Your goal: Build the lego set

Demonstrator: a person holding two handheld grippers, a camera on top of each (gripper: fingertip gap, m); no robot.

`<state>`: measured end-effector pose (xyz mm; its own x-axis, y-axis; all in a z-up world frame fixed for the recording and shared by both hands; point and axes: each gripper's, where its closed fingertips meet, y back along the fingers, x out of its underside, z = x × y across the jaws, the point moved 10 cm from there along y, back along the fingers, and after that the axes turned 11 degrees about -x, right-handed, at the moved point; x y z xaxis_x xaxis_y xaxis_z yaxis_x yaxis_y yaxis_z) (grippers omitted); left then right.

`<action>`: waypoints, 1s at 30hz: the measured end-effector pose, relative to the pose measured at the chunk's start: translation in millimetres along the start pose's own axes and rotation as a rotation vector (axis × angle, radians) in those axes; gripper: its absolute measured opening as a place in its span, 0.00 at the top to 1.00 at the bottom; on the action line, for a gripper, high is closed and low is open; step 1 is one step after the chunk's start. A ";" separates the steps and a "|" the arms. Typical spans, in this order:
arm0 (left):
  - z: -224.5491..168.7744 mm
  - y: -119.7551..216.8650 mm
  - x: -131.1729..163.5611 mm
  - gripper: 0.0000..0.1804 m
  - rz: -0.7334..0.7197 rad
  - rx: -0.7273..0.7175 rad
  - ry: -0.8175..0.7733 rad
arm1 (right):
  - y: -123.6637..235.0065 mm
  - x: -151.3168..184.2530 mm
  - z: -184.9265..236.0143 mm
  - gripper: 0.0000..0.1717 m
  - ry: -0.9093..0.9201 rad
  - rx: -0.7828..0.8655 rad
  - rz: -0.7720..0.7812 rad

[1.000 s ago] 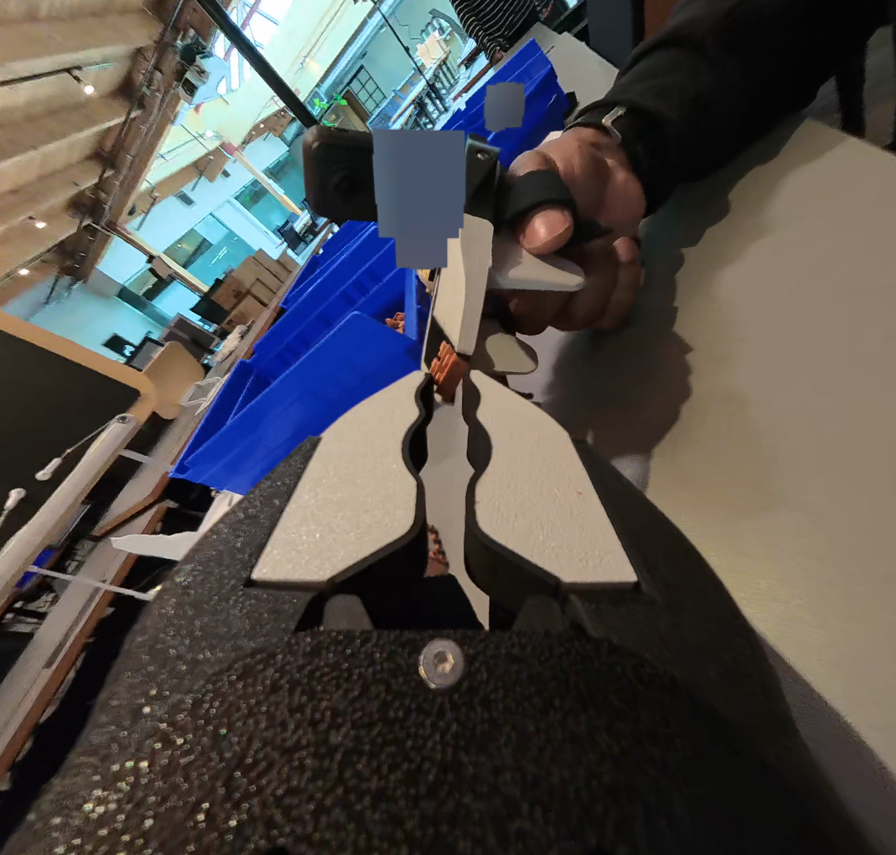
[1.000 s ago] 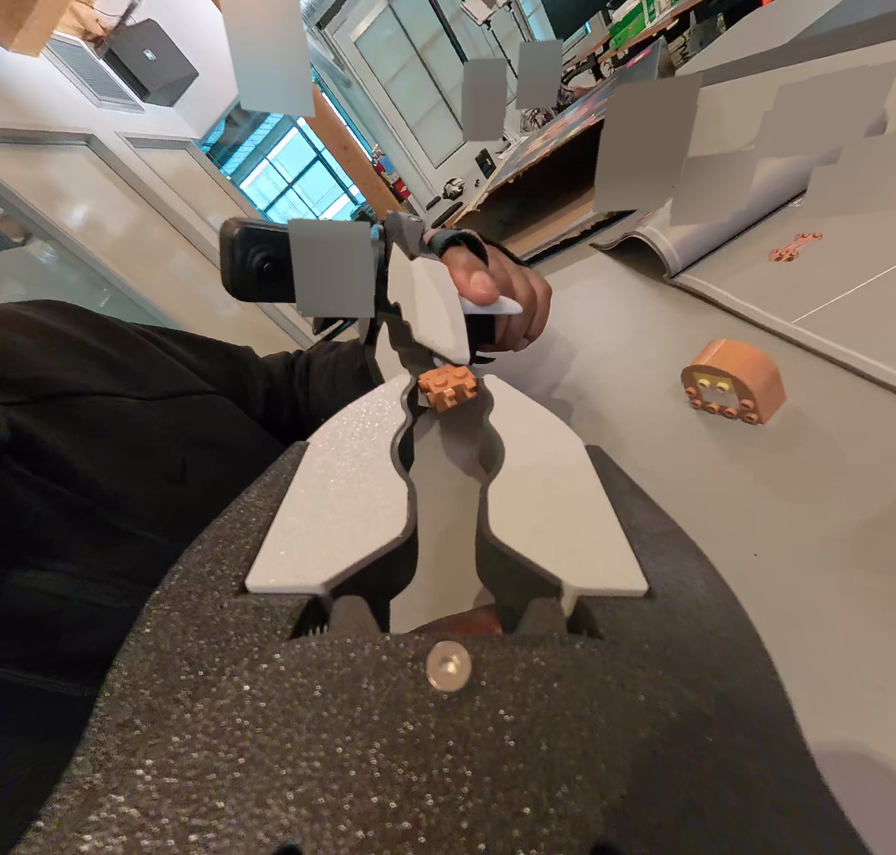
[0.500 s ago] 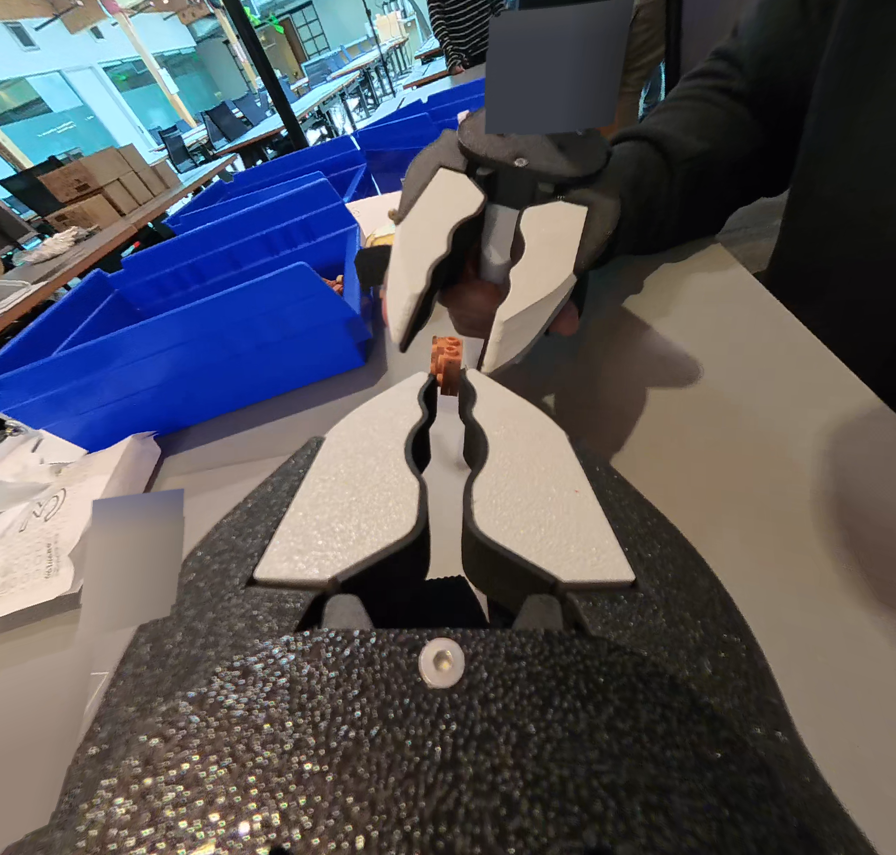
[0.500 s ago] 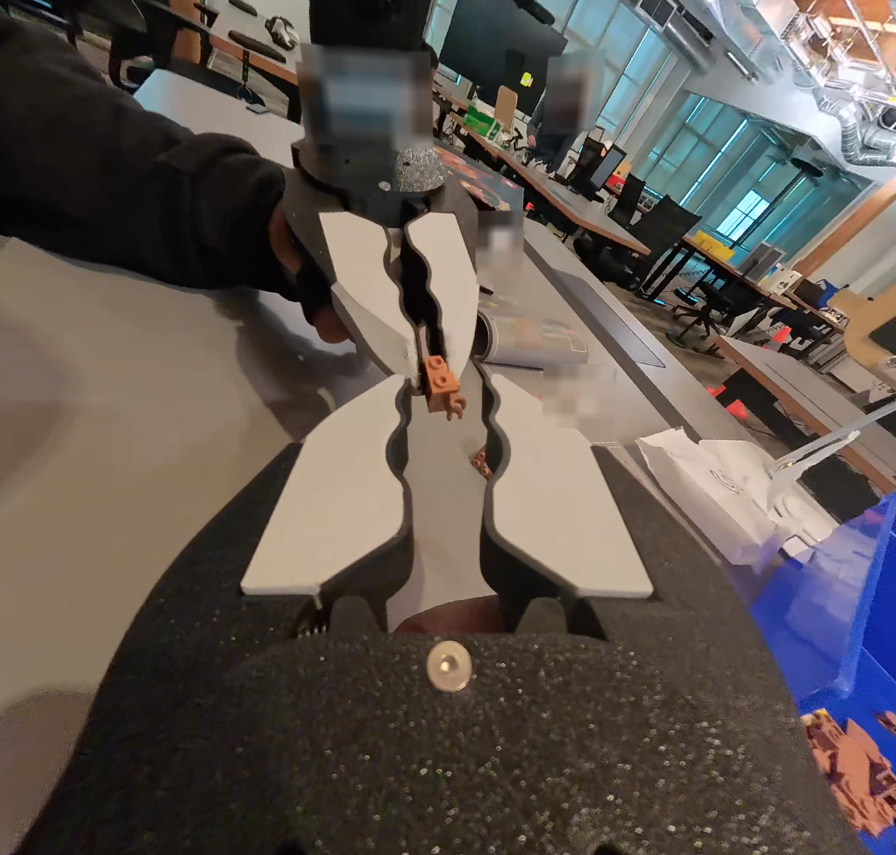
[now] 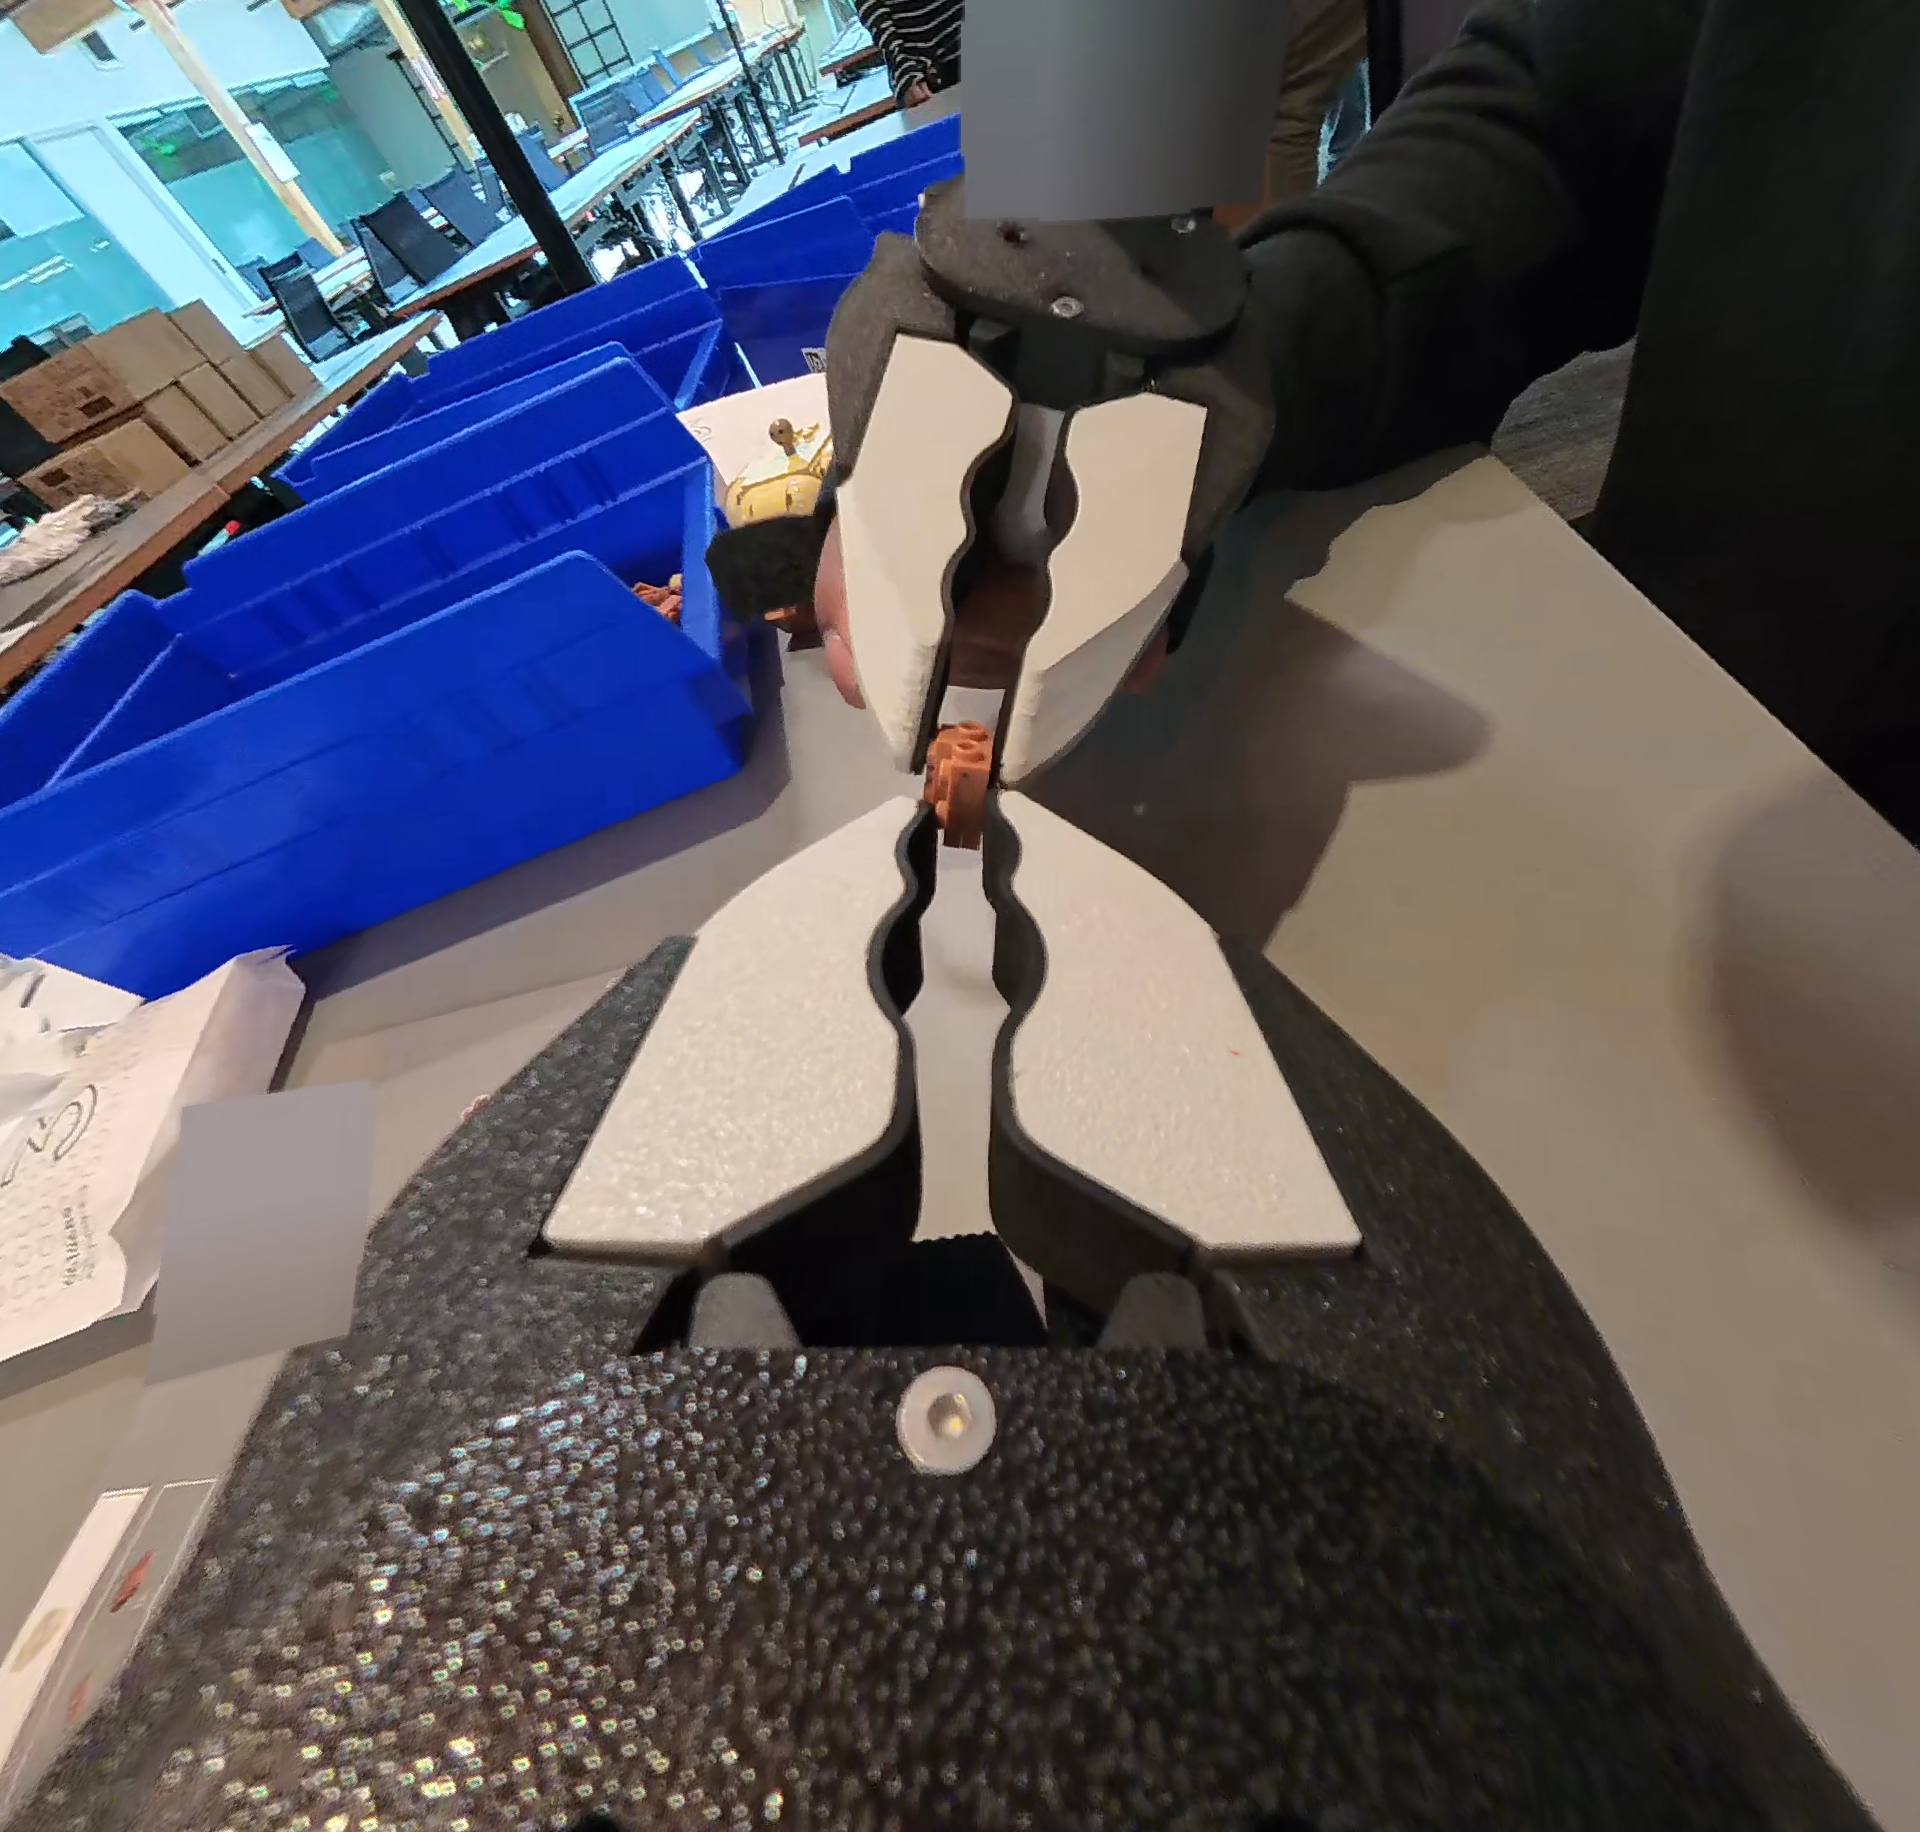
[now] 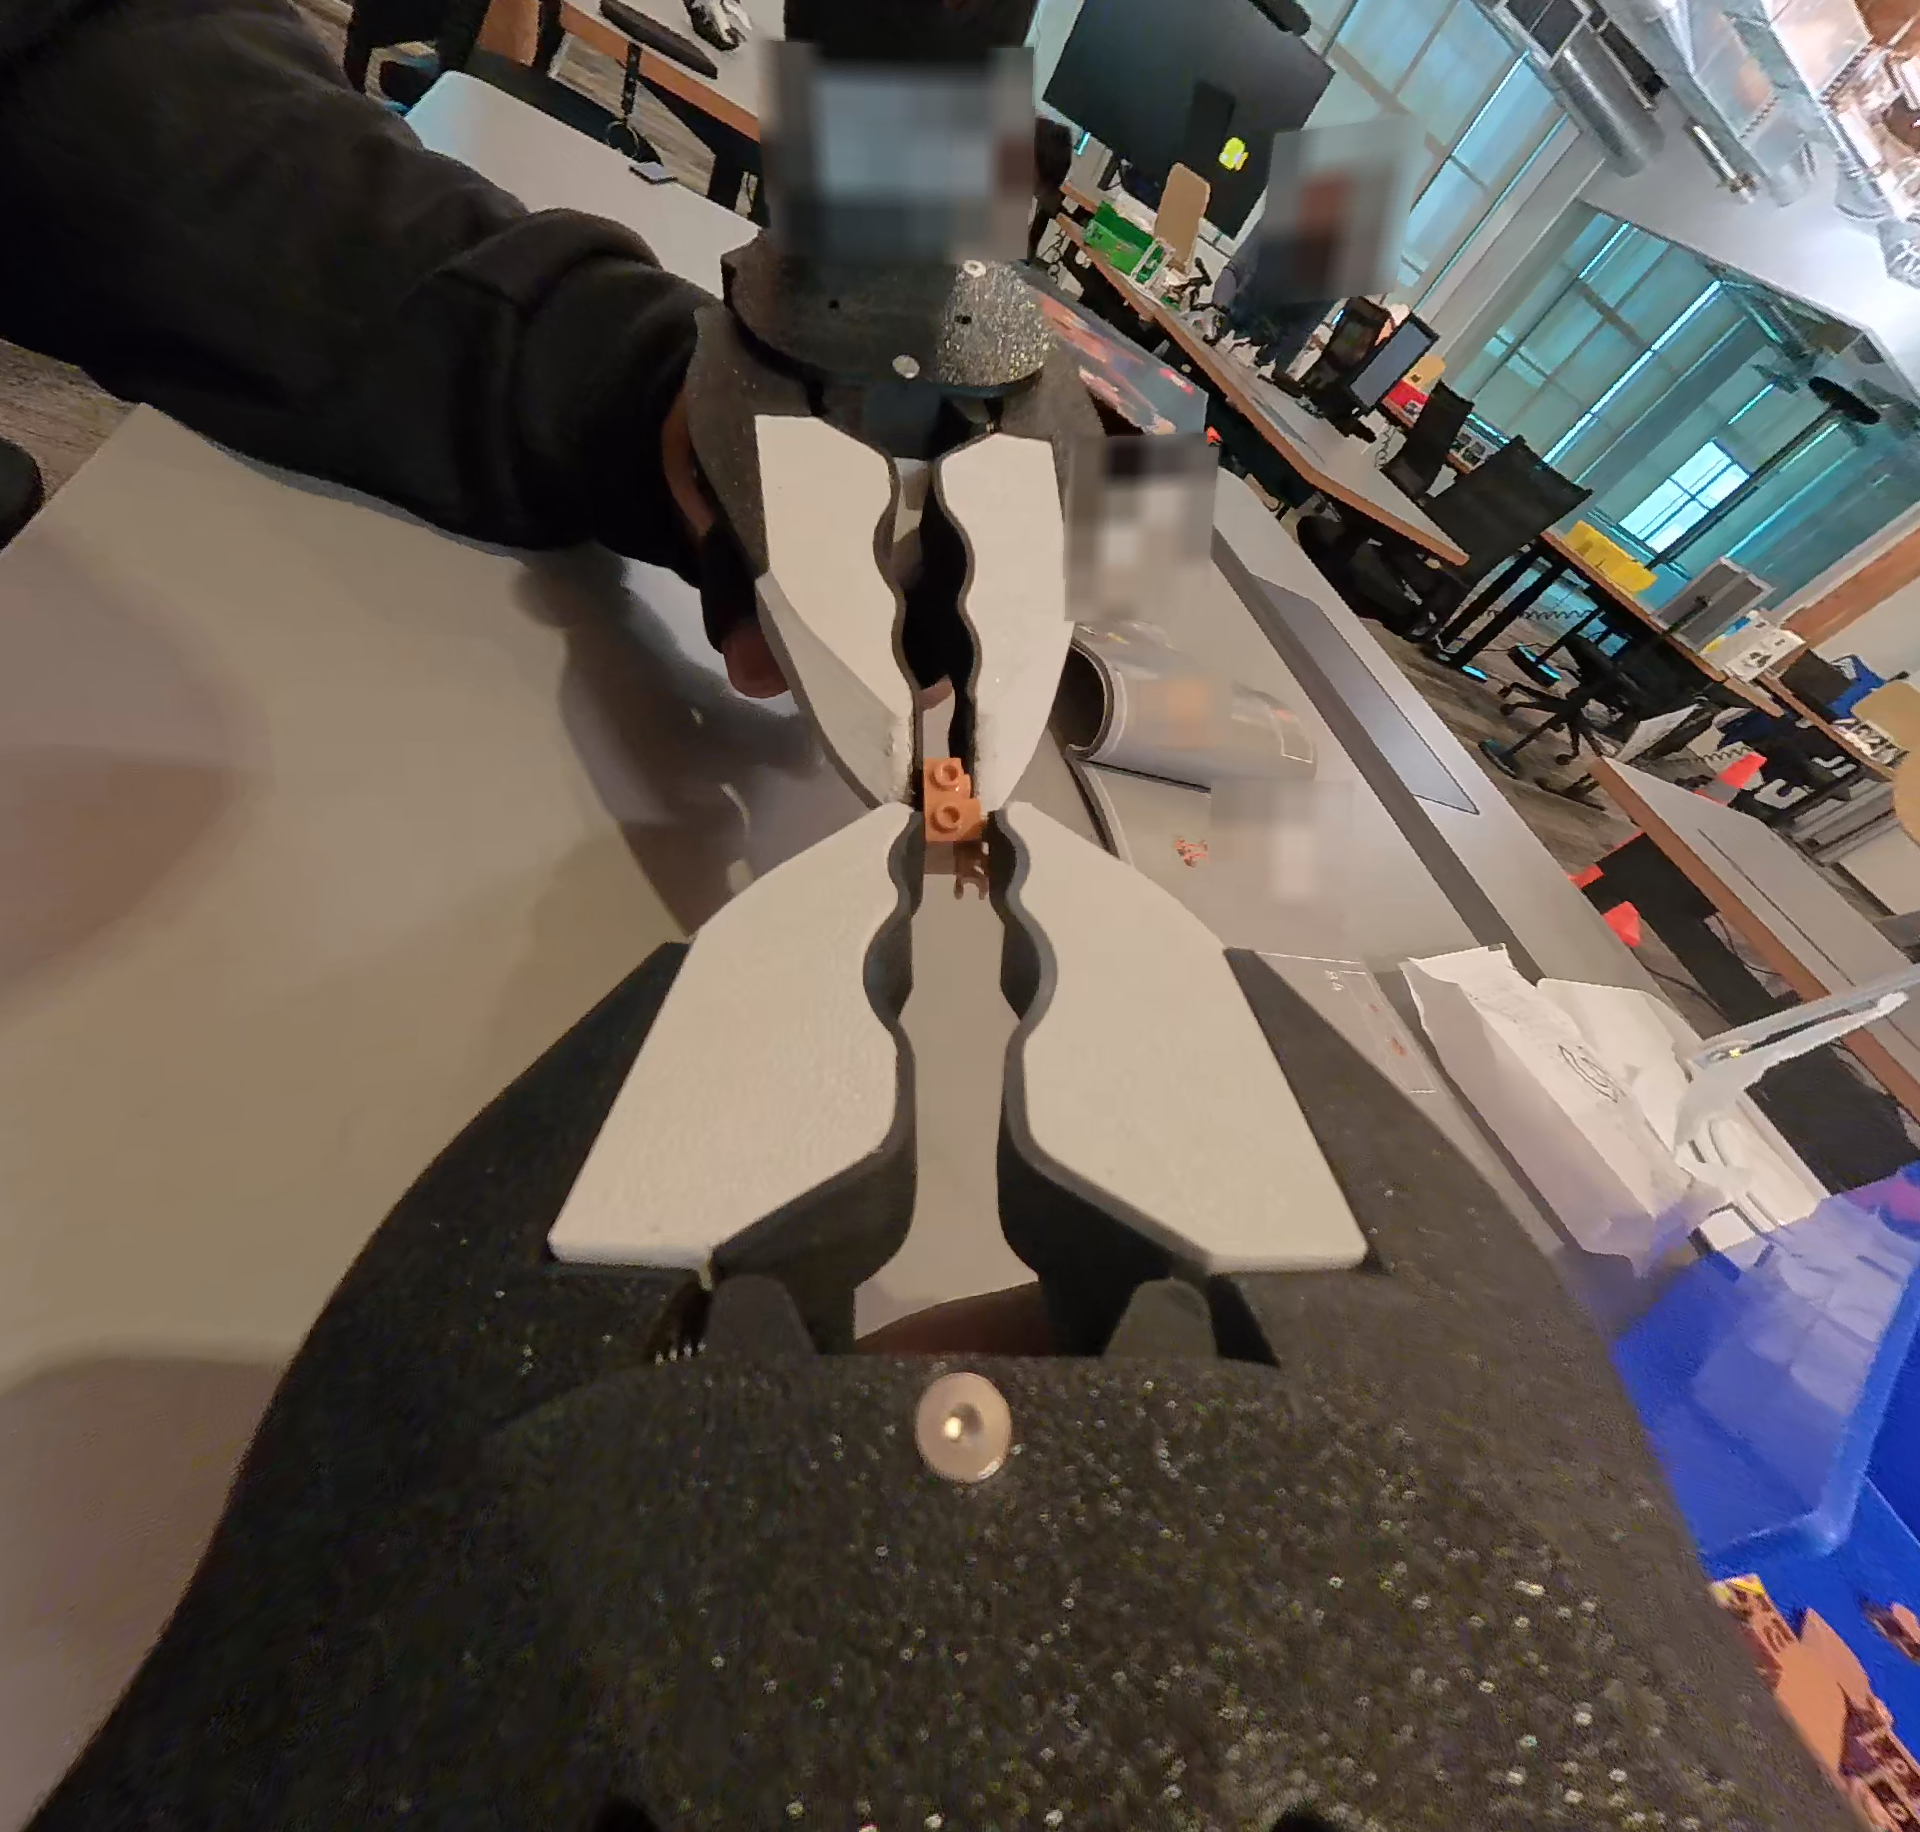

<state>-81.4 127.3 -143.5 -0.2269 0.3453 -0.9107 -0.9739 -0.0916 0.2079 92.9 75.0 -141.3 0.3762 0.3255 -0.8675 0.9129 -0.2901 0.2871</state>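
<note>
A small orange-brown lego brick (image 5: 961, 780) with side studs hangs in the air between the two grippers, which meet tip to tip above the grey table (image 5: 1507, 951). My left gripper (image 5: 958, 814) is shut on its near end. My right gripper (image 5: 961, 759) comes in from the far side and its pads press on the other end. In the right wrist view, my right gripper (image 6: 954, 832) clamps the brick (image 6: 951, 811) by its lower stud and the left gripper (image 6: 940, 780) clamps the upper part. A darker brown bit (image 6: 971, 863) sticks out under the brick.
Blue bins (image 5: 364, 702) with brown pieces stand at the left, and a cream-coloured built part (image 5: 779, 494) lies behind them. A white paper bag (image 5: 104, 1107) lies near the front left. An open booklet (image 6: 1174, 722) lies on the table beyond the grippers. A person's dark sleeve (image 5: 1558, 224) reaches in. The tips of both grippers are at nearly the same place.
Both grippers swung from tilted to level and now face each other. The right jaws stood wide around the brick half a second ago and have closed on it. The left kept its hold.
</note>
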 end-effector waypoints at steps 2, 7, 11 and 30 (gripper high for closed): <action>0.0 -0.2 0.3 0.96 -0.001 0.005 0.003 | 0.2 0.4 -0.4 0.93 -0.012 -0.006 -0.007; 3.8 3.0 -0.3 0.96 -0.014 -0.028 0.005 | -0.6 7.0 -3.7 0.80 -0.046 0.034 0.038; 2.8 4.2 -0.6 0.96 0.008 -0.022 -0.036 | -2.9 7.2 2.2 0.83 0.016 0.046 0.038; 16.4 13.0 25.9 0.83 0.365 0.138 0.338 | 4.1 14.0 11.3 0.93 0.313 0.144 0.122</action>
<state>-100.1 150.3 -158.5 -0.5583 -0.0095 -0.8296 -0.8294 -0.0176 0.5584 100.1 68.2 -156.8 0.5318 0.5334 -0.6578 0.8348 -0.4606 0.3014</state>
